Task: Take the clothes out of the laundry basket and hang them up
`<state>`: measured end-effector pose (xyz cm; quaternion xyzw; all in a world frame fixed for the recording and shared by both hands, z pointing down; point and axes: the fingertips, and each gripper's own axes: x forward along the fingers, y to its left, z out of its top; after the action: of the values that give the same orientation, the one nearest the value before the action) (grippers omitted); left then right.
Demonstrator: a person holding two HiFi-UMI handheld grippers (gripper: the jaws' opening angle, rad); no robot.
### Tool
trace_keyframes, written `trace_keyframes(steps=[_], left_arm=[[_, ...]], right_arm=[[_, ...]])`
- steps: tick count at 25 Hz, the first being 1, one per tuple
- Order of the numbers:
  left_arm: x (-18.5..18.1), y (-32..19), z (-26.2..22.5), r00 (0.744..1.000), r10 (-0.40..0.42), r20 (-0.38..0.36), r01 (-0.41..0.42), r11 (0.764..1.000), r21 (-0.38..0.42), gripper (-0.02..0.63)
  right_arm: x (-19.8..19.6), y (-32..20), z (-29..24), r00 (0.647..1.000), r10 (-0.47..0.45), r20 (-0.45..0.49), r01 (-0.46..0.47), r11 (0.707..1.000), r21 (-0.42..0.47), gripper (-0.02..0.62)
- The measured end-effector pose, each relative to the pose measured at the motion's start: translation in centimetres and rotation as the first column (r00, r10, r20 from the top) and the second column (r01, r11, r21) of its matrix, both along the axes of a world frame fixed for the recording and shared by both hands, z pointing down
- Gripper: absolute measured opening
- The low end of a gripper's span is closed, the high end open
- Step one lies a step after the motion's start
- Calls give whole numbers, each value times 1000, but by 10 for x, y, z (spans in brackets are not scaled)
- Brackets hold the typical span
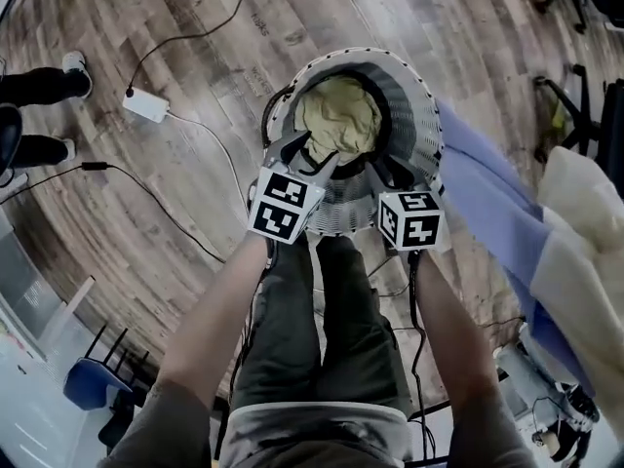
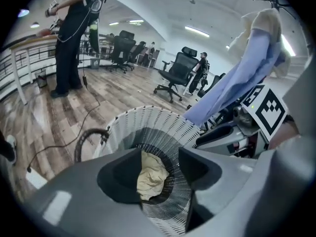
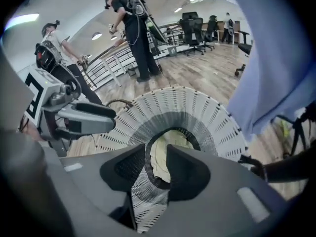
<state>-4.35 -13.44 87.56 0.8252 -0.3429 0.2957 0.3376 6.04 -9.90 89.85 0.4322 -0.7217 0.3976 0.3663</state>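
While both jaw pairs gaped, cloth [image 1: 339, 115] sat in basket [image 1: 336, 213] straight beyond my left gripper [image 2: 160, 164]; right gripper [image 3: 157, 157] straddled rim.

A round white slatted laundry basket [image 1: 421, 130] stands upright. A crumpled pale-yellow garment [image 1: 339, 117] lies at the basket's bottom. A blue garment [image 1: 499, 201] hangs just beside the basket.

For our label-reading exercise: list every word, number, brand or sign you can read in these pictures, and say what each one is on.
No readable text in any view.
Marker cubes: black-and-white square patterns only, no letters or numbers.
White power adapter: any print is too small to read.
Laundry basket: no label shows.
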Motion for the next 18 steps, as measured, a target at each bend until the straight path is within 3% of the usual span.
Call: trace_keyframes(steps=[7,12,16,18], left_arm=[[2,22,92,993,-114,-8,112,983,-145,239],[6,25,137,979,-202,-37,189,957,-218,239],[9,30,172,974,-226,-2,219,943,-249,239],[2,34,194,962,-272,28,269,922,-279,239]], right_arm=[[5,1,82,999,53,-13,-53,998,-35,163],[2,1,128,998,53,-25,-55,996,-67,163],[0,-1,157,997,74,-12,-74,992,-101,164],[-3,-3,173,997,82,-9,-83,990,-113,164]])
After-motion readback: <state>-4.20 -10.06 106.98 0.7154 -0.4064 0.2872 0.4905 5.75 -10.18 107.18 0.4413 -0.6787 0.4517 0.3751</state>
